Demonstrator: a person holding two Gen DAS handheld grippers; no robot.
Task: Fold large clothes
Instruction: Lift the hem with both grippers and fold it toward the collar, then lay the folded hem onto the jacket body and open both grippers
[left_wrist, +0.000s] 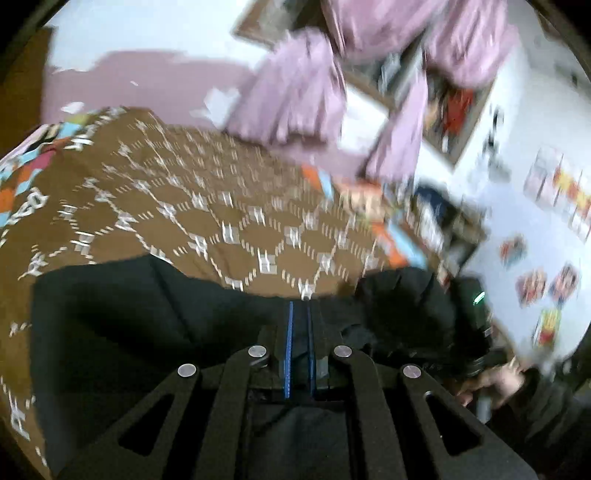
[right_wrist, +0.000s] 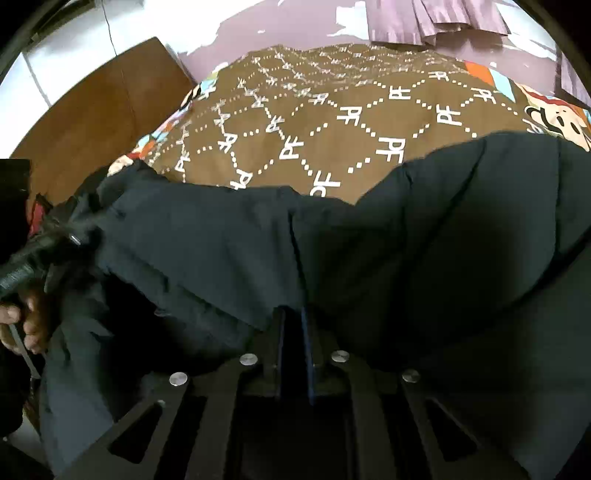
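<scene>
A large dark jacket (right_wrist: 388, 240) is spread over the near part of a bed covered by a brown patterned blanket (right_wrist: 332, 122). My right gripper (right_wrist: 293, 314) is shut on the jacket's edge, with the cloth bunched over its fingertips. In the left wrist view my left gripper (left_wrist: 301, 306) is shut on another part of the same dark jacket (left_wrist: 147, 314), its blue-padded fingers pressed together at the cloth's far edge. The other gripper and the hand holding it show at the right edge of the left wrist view (left_wrist: 480, 354) and at the left edge of the right wrist view (right_wrist: 33, 251).
The brown blanket (left_wrist: 184, 206) stretches away beyond the jacket. Purple curtains (left_wrist: 295, 92) hang behind the bed. A wooden board (right_wrist: 92, 110) stands left of the bed. A white wall with colourful pictures (left_wrist: 546, 229) is at the right. The left wrist view is motion-blurred.
</scene>
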